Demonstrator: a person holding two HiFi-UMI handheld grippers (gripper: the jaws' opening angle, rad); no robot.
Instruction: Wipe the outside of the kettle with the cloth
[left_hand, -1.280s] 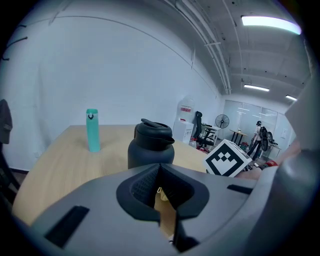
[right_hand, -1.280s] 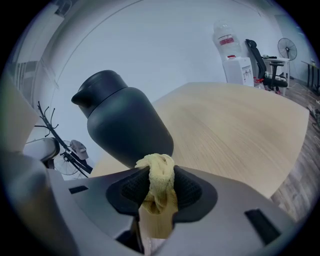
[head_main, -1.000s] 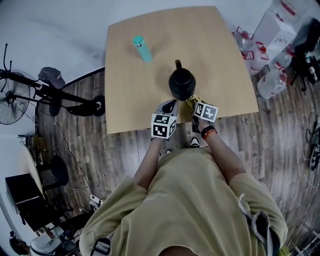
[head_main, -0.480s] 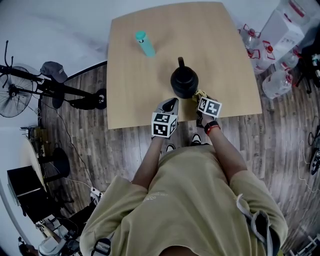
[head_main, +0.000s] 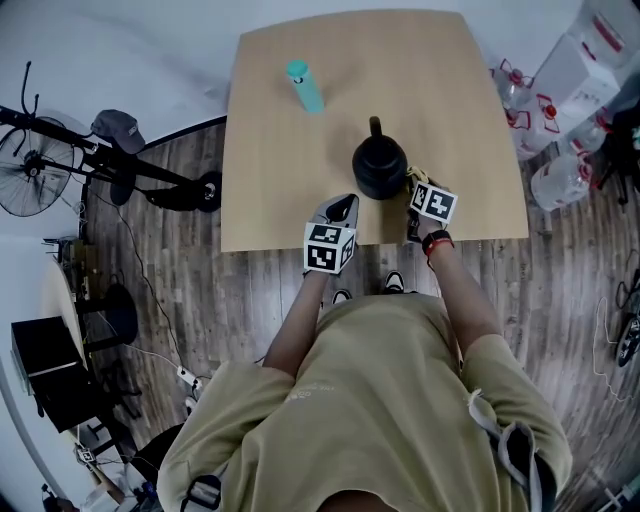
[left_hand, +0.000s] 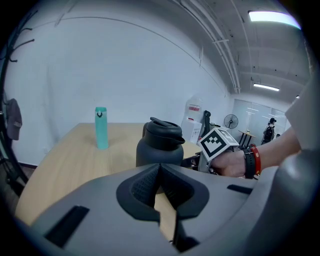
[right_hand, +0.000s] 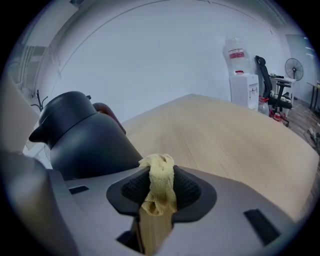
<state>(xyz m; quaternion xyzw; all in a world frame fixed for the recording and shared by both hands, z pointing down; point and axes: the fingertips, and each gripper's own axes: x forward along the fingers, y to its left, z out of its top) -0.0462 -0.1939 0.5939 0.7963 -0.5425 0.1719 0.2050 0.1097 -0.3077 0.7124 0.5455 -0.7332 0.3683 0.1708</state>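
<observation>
We pinch soft, limp cloth (right_hand: 160, 181) in right gripper (head_main: 414, 187), beside kettle (head_main: 380, 168). Left gripper (left_hand: 160, 174) clenched, empty. Kettle looks rigid, smooth, probably slippery. Brace near top.

The right gripper (right_hand: 160, 189) has its jaws pressed together on a bunched yellow cloth (right_hand: 161, 171), which sticks up above the pads. A dark kettle (right_hand: 82, 137) stands just left of the jaws on a light wooden table (right_hand: 225, 132); contact with the cloth cannot be confirmed. Far right, off the table, stand a water dispenser (right_hand: 242, 82), an office chair (right_hand: 268, 75) and a fan (right_hand: 294, 67).
</observation>
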